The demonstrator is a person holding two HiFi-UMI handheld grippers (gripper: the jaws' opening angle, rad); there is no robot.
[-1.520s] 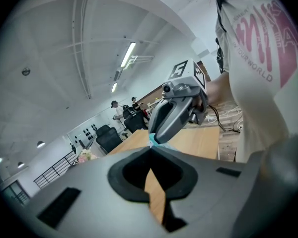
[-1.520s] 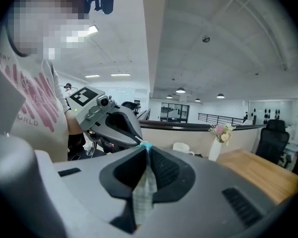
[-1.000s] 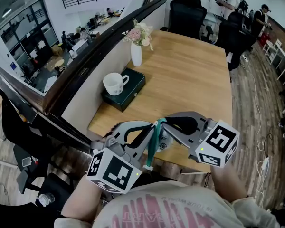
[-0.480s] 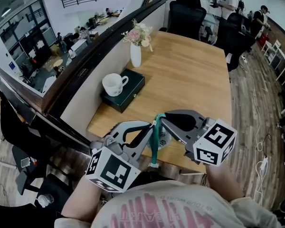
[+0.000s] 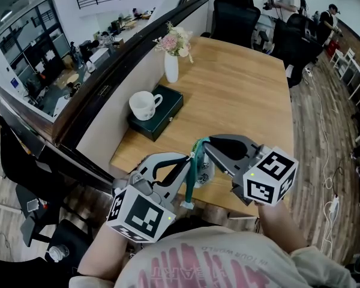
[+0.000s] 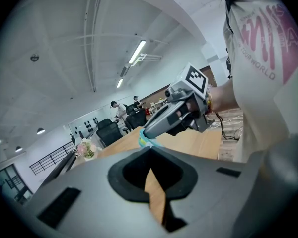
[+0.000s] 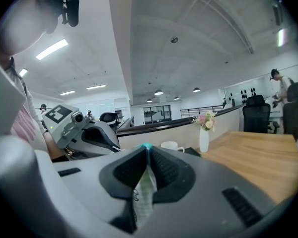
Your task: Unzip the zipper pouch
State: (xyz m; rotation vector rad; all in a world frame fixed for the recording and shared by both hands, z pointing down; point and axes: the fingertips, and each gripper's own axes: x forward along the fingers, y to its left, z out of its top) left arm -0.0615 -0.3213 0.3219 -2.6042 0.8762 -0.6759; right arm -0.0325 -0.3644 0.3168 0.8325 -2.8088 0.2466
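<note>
Left tongs [image 5: 188,161] and right tongs [image 5: 204,144] each clench the one zipper pouch [image 5: 192,177]; one cup [image 5: 145,105], one vase [image 5: 172,68] behind.

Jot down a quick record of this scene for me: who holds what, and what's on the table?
Left tongs: shut on the zipper pouch at its teal edge
Right tongs: shut on the pouch's patterned fabric
Pouch: held up between both, over the table
Also there: white mug on a dark box; vase of flowers beyond
</note>
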